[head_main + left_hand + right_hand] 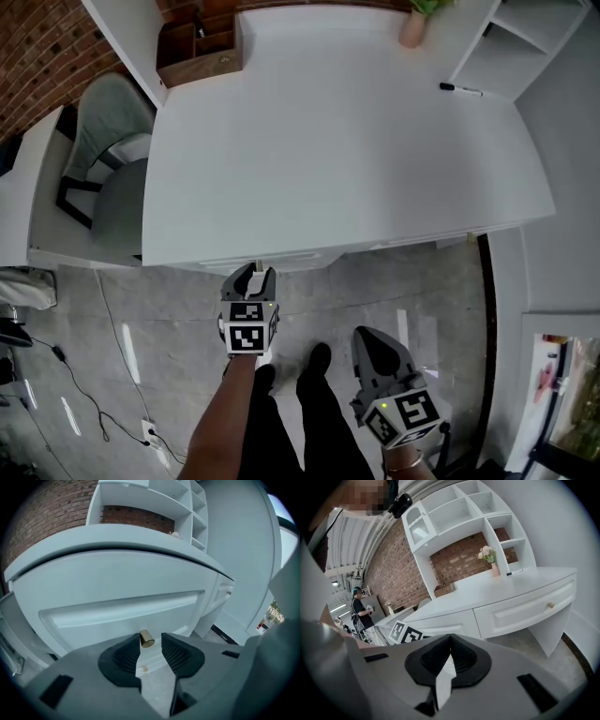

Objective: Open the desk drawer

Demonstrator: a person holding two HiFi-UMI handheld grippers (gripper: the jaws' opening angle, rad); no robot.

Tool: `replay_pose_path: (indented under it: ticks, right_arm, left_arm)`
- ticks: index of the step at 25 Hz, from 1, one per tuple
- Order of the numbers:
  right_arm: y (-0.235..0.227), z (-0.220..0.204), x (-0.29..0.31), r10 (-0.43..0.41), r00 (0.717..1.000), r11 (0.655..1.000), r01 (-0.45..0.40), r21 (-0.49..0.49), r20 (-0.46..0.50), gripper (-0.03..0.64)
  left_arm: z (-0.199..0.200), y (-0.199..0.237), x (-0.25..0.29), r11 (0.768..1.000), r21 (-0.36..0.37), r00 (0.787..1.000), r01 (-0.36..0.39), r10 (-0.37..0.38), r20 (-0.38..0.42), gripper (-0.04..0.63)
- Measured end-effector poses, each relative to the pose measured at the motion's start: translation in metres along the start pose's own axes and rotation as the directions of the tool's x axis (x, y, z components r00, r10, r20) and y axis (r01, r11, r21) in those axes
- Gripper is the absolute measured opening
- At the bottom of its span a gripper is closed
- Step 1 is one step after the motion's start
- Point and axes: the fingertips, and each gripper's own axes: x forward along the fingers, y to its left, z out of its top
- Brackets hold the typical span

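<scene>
The drawer [122, 609] is sitting flush in the front of the white table [337, 141], fully closed, so none of the opening is done yet. Its knob [146, 639], a small smooth brass peg, is showing at 12 o'clock of my left tool [151, 645], right at the mouth of the jaws. Those jaws are standing wide apart and gripping nothing. I am judging that closing on the knob and pulling are both left to do. The drawer front is a matt painted panel, gently curved, with a recessed frame. My right tool [450, 654] is hanging at 4 o'clock of the left one, its ribbed black jaws pressed together and empty.
</scene>
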Motion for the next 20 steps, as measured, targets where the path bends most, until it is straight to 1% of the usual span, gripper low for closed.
replay_pose_path:
  ticks: [2,4,6,10,14,20]
  right_arm:
    - [-0.001,-0.003,0.001,0.004,1.000,1.000,-0.004,-0.005,-0.009,0.005]
    - [-0.001,-0.007,0.002,0.000,1.000,1.000,0.000,-0.016,-0.024,0.005]
    - [0.000,-0.010,0.003,-0.005,0.999,1.000,0.004,-0.022,-0.035,0.005]
    - [0.004,-0.016,0.000,-0.026,0.997,0.998,0.022,-0.050,-0.074,0.005]
    - [0.010,-0.014,-0.005,-0.036,0.997,0.998,0.032,-0.059,-0.065,0.005]
    - [0.022,-0.016,-0.014,-0.055,0.997,0.997,0.052,-0.062,-0.054,0.005]
  left_arm:
    - [-0.001,0.003,0.003,1.000,-0.009,1.000,-0.012,0.012,-0.006,0.132]
    - [-0.001,0.006,0.003,1.000,-0.016,1.000,-0.020,0.020,-0.006,0.117]
    - [-0.002,0.007,0.003,1.000,-0.019,1.000,-0.021,0.021,-0.005,0.101]
    - [-0.004,0.009,0.002,0.999,-0.036,1.000,-0.024,0.024,-0.002,0.092]
    - [-0.006,0.009,-0.002,0.998,-0.053,1.000,-0.020,0.020,-0.006,0.086]
    - [-0.015,0.004,-0.013,0.998,-0.058,1.000,-0.001,0.000,-0.014,0.086]
